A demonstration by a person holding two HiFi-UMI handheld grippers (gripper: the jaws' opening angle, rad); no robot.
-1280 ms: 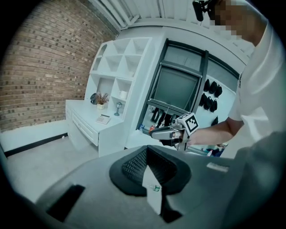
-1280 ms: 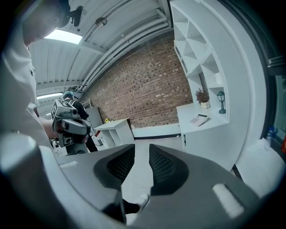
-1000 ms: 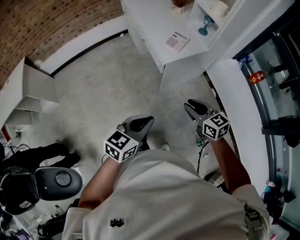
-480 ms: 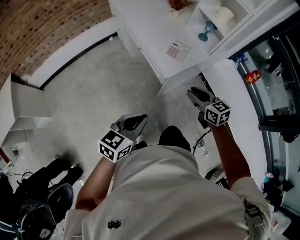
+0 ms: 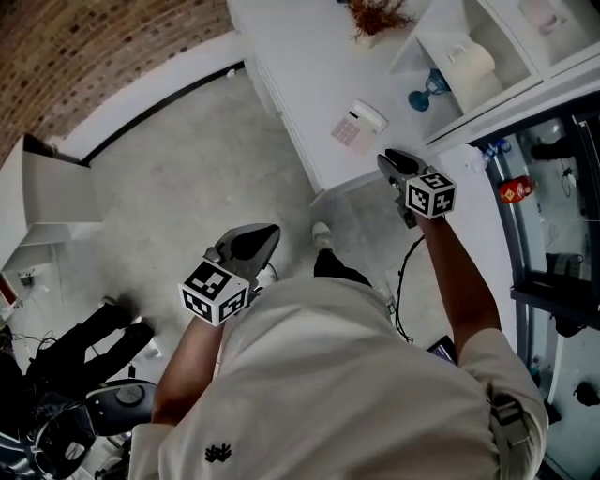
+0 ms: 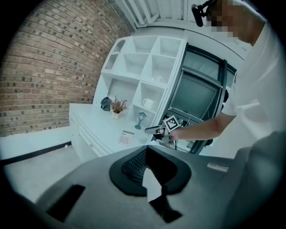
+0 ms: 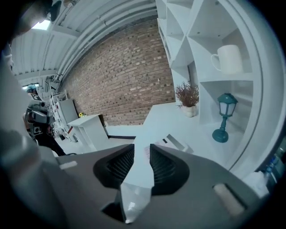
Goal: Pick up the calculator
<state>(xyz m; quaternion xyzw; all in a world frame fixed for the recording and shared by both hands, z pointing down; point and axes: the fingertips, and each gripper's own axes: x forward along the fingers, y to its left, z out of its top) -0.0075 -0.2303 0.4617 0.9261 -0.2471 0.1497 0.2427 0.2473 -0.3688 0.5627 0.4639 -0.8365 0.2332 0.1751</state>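
The calculator (image 5: 354, 126) is white with a pale keypad and lies flat near the front edge of the white counter (image 5: 291, 66). My right gripper (image 5: 392, 159) hovers at the counter's edge, just right of and short of the calculator. In the right gripper view its jaws (image 7: 142, 154) are opening with nothing between them, and the calculator (image 7: 176, 143) shows just beyond them. My left gripper (image 5: 269, 232) hangs over the concrete floor, well short of the counter. Its jaws (image 6: 151, 166) stand slightly apart and hold nothing.
Shelf cubbies behind the counter hold a teal lantern (image 5: 427, 90) and a white mug (image 5: 471, 62). A dried plant (image 5: 375, 16) stands on the counter. A low white cabinet (image 5: 47, 202) is at left, with dark gear (image 5: 89, 342) on the floor.
The person has stepped toward the counter. Both grippers moved forward; the right one went from over the floor to the counter's edge beside the calculator.
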